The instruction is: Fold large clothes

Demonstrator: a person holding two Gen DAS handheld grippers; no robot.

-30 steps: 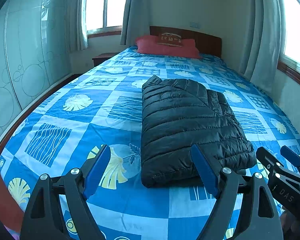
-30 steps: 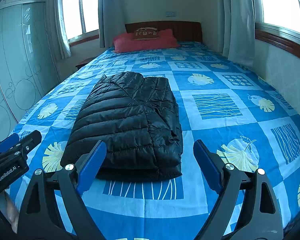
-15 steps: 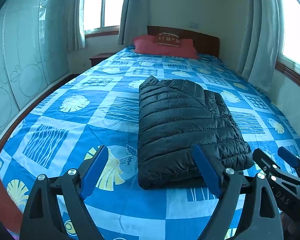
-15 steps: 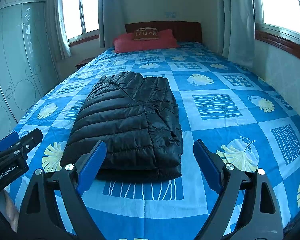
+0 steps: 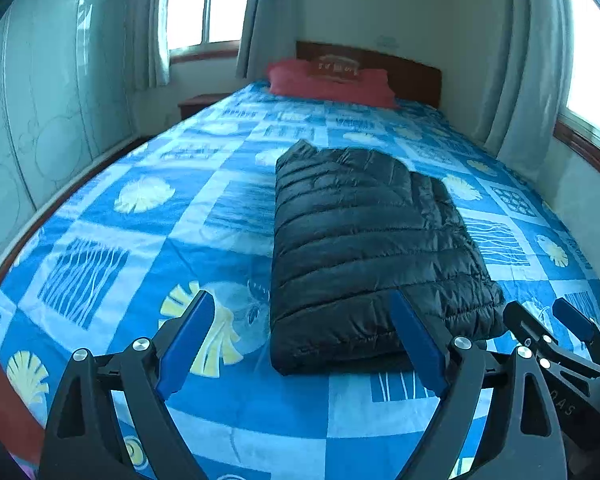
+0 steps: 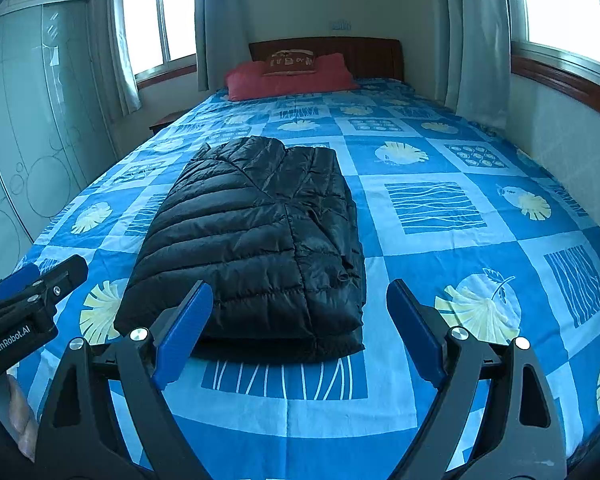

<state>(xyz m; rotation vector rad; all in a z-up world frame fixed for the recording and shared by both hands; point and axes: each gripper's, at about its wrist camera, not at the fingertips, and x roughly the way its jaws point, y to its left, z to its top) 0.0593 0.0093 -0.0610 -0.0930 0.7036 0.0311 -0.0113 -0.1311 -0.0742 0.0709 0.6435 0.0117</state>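
Since the earlier frame, the left gripper [image 5: 300, 344] had spread its blue fingers [image 5: 186, 338] a little wider and its jaws were still opening, with nothing pressed between them. It hung above the near part of the bed [image 5: 112, 236], and the folded black puffer jacket [image 5: 364, 248] lay ahead of it, partly behind its right finger. The jacket rested flat on the blue patterned sheet [image 6: 436, 204], in the middle of the bed and nearer to the foot than to the red pillow [image 6: 288, 76]. The right gripper [image 6: 300, 332] had not changed: its jaws stood wide apart and held nothing, and the near edge of the jacket was seen between its fingers [image 6: 414, 330] without touching them. Each gripper appeared at the side of the other view.
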